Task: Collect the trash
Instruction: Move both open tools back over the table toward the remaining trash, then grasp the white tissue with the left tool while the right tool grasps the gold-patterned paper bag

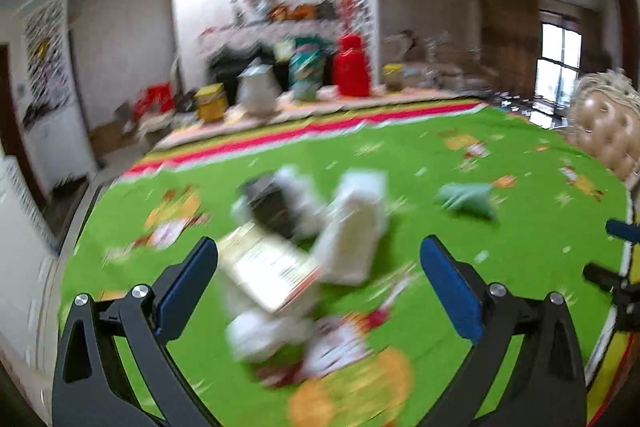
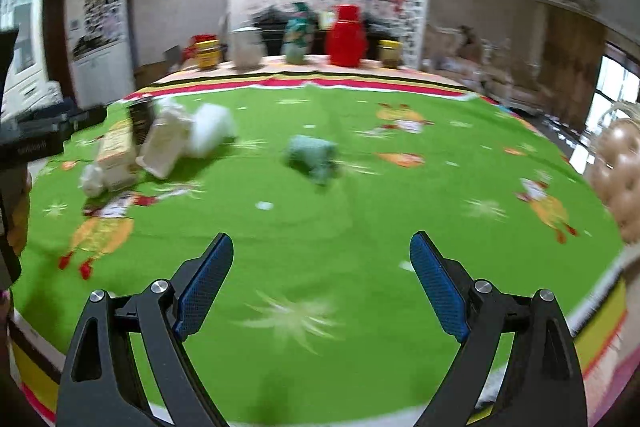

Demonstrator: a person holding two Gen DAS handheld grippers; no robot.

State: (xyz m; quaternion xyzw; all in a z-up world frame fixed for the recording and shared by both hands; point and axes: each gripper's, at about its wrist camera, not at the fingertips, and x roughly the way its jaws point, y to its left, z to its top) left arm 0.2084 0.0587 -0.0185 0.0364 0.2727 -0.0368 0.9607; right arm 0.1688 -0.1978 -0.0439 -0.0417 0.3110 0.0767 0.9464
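Left wrist view, left claw (image 1: 318, 257) open above blurred cartons (image 1: 268, 267), one green wad (image 1: 466, 199), right claw (image 2: 322, 253) open, empty.

Ahead of the right gripper (image 2: 322, 251), with its blue pads (image 2: 206, 281), lies a teal wad (image 2: 314, 155). The cloth (image 2: 360, 207) is bright green with orange birds.
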